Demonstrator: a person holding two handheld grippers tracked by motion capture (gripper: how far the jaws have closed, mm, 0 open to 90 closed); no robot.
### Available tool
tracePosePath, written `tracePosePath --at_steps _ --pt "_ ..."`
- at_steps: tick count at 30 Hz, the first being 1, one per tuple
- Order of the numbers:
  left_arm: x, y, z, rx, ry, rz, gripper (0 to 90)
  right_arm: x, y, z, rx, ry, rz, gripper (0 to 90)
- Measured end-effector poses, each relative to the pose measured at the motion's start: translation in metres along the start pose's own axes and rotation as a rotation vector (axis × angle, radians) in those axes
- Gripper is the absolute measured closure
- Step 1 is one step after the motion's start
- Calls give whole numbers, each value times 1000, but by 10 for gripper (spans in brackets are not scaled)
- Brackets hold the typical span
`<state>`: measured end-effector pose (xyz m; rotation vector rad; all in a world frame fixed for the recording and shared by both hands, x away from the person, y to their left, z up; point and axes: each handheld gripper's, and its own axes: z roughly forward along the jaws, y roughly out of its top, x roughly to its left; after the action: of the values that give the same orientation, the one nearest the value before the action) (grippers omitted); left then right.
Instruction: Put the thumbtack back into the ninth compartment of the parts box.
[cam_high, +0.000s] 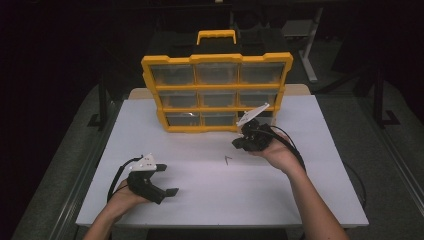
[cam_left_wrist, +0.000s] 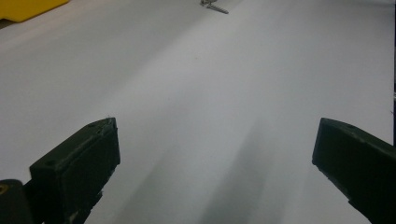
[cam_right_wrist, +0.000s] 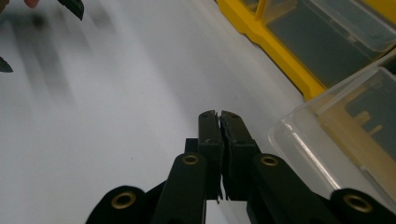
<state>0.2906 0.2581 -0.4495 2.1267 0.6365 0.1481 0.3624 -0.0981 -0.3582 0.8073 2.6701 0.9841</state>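
Note:
A yellow organizer (cam_high: 216, 92) with clear drawers stands upright at the back of the white table (cam_high: 200, 195). My right gripper (cam_high: 236, 145) hovers just in front of its lower right corner, jaws shut (cam_right_wrist: 219, 113), and I see nothing between them. A clear plastic drawer (cam_right_wrist: 345, 140) lies right beside it, in front of the yellow frame (cam_right_wrist: 275, 46). My left gripper (cam_high: 169, 180) rests low at the near left with its jaws wide open (cam_left_wrist: 215, 135) over bare table. A small metal screw (cam_high: 228, 160) lies between the two grippers, and it shows far ahead of the left jaws (cam_left_wrist: 215, 5).
The table's near edge runs just behind both hands. A yellow carry handle (cam_high: 216, 36) tops the organizer. Dark floor and table legs surround the white top.

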Motion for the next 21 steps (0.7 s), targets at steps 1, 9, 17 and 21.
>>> tracePosePath --at_steps 1,9,17,21 --pt "0 0 0 -2 -1 1 6 -1 1 -1 -4 1 -1 862" --pt "0 -1 0 0 8 20 6 -9 8 -9 -15 -9 25 862" --pt "0 -1 0 -3 8 20 6 -23 12 -15 -25 -32 55 862" --pt "1 -2 -1 -5 11 17 6 -29 13 -18 -36 -40 65 862"
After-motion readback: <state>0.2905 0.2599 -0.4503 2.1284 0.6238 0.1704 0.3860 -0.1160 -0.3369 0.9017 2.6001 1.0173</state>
